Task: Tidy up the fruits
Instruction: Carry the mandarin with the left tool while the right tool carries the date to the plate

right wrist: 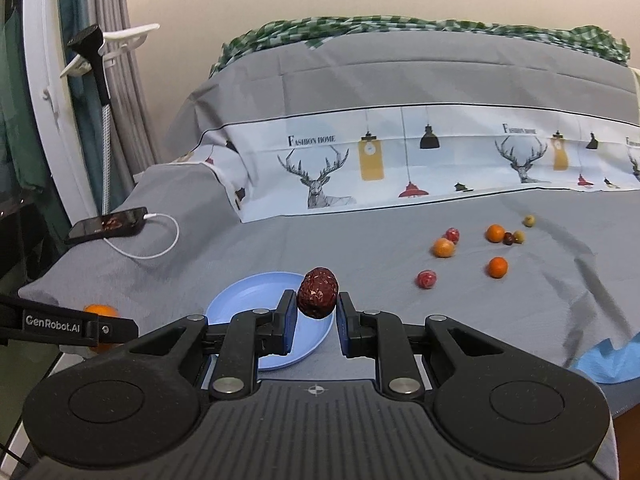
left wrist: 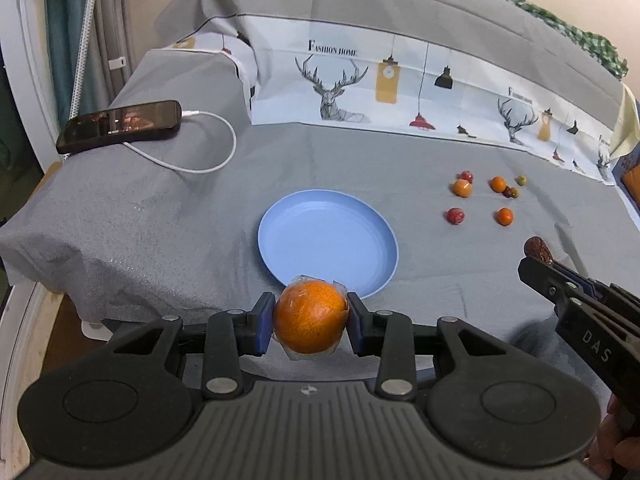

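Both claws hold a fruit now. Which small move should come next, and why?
Probably carry the left claw a little forward and lower its orange onto the blue plate. The plate looks bare and lies just past that orange. The right claw, shut on a red date, could follow.

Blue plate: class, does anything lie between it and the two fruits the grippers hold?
Nothing visible does. The blue plate is bare; the wrapped orange in the left gripper and the red date in the right gripper hang at its near rim.
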A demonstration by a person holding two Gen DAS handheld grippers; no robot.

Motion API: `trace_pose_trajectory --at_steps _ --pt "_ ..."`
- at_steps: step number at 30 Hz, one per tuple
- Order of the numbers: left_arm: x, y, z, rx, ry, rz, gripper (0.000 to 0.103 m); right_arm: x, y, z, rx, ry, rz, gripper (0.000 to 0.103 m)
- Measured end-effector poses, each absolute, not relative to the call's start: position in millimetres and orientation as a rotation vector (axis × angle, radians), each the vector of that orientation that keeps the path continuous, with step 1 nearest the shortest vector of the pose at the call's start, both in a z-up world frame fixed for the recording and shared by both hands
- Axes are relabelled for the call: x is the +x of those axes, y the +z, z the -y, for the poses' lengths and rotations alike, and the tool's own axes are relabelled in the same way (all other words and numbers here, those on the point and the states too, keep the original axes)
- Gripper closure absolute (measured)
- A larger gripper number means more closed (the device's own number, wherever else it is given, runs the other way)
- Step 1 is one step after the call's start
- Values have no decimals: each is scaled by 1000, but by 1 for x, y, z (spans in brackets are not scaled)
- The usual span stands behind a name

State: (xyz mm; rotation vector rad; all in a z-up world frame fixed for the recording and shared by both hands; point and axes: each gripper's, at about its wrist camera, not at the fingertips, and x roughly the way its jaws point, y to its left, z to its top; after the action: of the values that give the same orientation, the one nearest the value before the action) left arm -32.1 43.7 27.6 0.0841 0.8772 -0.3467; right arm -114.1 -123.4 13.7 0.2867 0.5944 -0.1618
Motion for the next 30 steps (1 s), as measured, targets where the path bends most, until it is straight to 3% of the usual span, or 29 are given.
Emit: trace_pose_trajectory --at_steps 14,30 --pt "43 5 -19 95 -324 -887 62 -47 -27 121 215 -102 -709 81" --pt "124 -76 10 184 -321 -990 62 46 -103 113 167 -14 -899 81"
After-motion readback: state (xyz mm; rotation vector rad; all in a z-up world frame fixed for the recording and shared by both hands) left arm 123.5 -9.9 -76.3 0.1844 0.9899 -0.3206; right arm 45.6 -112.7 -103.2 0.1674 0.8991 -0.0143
